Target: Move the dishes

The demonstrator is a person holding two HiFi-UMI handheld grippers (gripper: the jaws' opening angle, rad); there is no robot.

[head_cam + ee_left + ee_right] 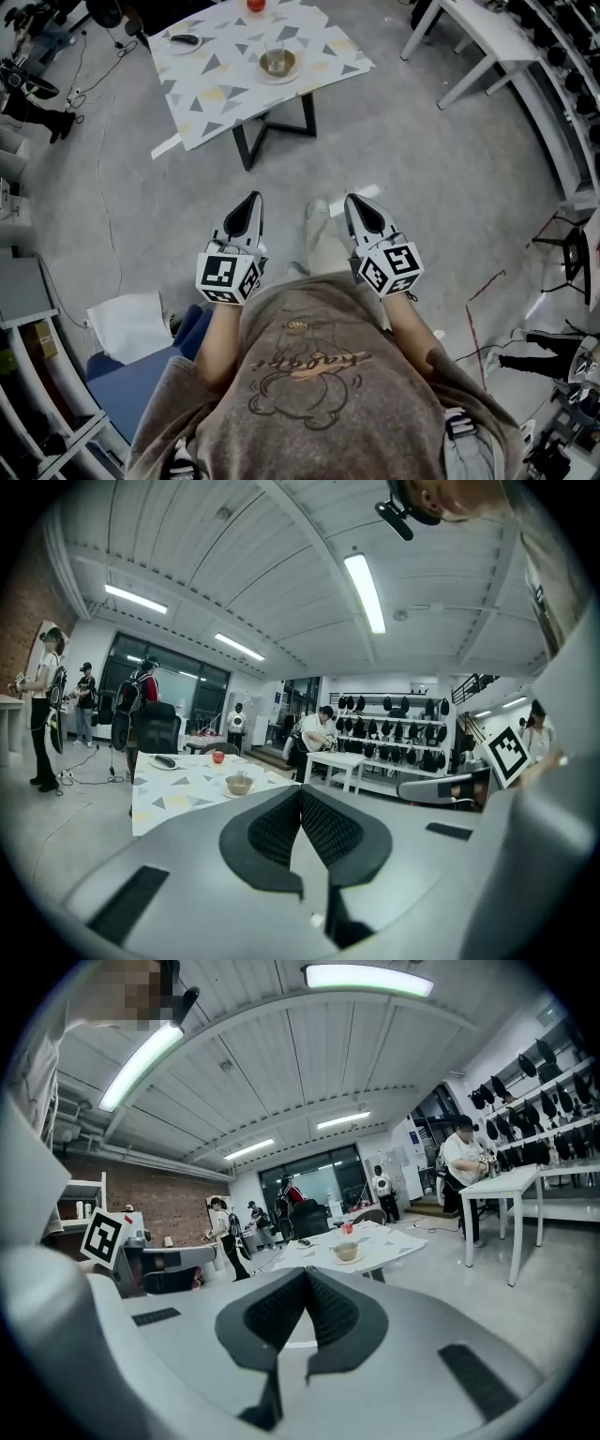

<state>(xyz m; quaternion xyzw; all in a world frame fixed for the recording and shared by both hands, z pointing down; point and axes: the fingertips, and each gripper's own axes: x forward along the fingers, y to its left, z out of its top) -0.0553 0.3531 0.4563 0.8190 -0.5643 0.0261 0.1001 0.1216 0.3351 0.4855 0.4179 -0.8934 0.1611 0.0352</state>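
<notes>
A low table (216,84) with a triangle-patterned cloth stands well ahead of me on the grey floor. On it are a bowl on a saucer (277,64), a white plate with a dark object (185,41) and a red item (256,5). My left gripper (251,198) and right gripper (354,200) are held close to my body, far short of the table, both shut and empty. The left gripper view shows its jaws (300,790) meeting, with the bowl (240,783) beyond. In the right gripper view the jaws (306,1271) also touch, and the bowl (346,1252) sits far off.
A white bench table (487,37) stands at the upper right. Cables trail over the floor at left (105,197). A blue seat (141,375) and a white sheet (127,323) lie at lower left. Several people (44,705) stand beyond the table, by a black chair (155,731).
</notes>
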